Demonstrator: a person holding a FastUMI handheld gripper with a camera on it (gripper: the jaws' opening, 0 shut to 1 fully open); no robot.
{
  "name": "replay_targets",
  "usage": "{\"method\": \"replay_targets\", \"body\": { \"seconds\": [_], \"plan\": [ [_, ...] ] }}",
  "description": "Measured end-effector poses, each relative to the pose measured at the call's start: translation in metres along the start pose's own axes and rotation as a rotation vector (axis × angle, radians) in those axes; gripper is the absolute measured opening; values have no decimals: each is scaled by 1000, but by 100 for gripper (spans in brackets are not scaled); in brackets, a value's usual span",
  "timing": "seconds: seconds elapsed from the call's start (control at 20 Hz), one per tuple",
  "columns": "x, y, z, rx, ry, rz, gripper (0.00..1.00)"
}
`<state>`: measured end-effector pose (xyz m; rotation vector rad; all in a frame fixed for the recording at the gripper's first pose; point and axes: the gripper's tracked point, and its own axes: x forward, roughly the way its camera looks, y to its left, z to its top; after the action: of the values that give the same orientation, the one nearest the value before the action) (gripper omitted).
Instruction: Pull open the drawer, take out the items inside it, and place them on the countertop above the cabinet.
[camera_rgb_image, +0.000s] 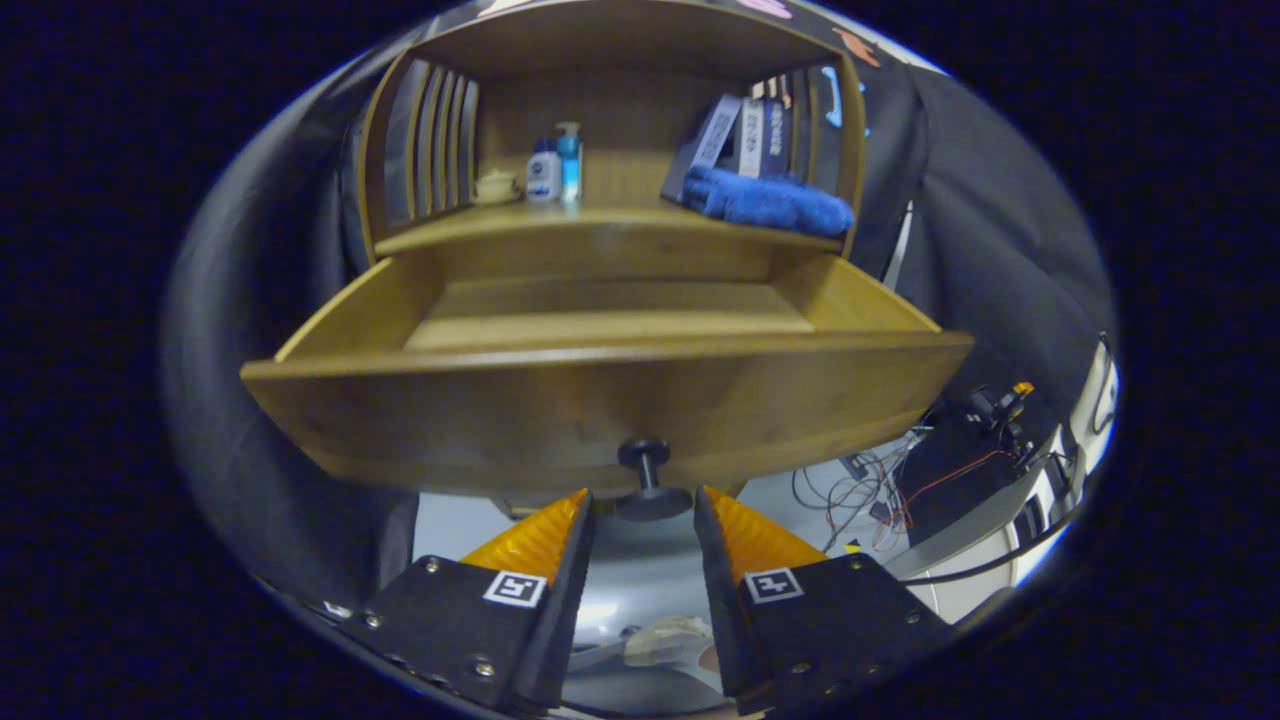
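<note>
Drawer (600, 400) of the cabinet stood pulled out just ahead of my tool (645, 500), its visible floor bare. On the tabletop (600, 222) above were two bottles (556, 165), one small pot (496, 186), one blue cloth (768, 200). My tool's fingers stood apart beside the one knob (647, 475), holding nothing.

Dim, soft light; strong fisheye bending at edges; mild blur.

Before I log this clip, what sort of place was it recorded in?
Likely a staged recording booth, not a real home: a small wooden cabinet with its drawer pulled open, loose wires and electronics nearby. The hand-held gripper is open, either side of the drawer knob.
</note>
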<state>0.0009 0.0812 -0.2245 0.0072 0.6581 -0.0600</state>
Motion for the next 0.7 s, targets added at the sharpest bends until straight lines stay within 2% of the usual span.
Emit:
{"method": "replay_targets", "body": {
  "seconds": [0.1, 0.2, 0.35, 0.55, 0.7],
  "plan": [
    [-8, -3, 38, 16, -67, -33, 58],
    [-12, -13, 70, 22, -102, -107, 58],
    [0, -3, 116, 38, -109, -138, 58],
    [34, -6, 129, 88, 73, -227, 65],
    [72, 5, 114, 121, 231, -209, 65]
  ]
}}
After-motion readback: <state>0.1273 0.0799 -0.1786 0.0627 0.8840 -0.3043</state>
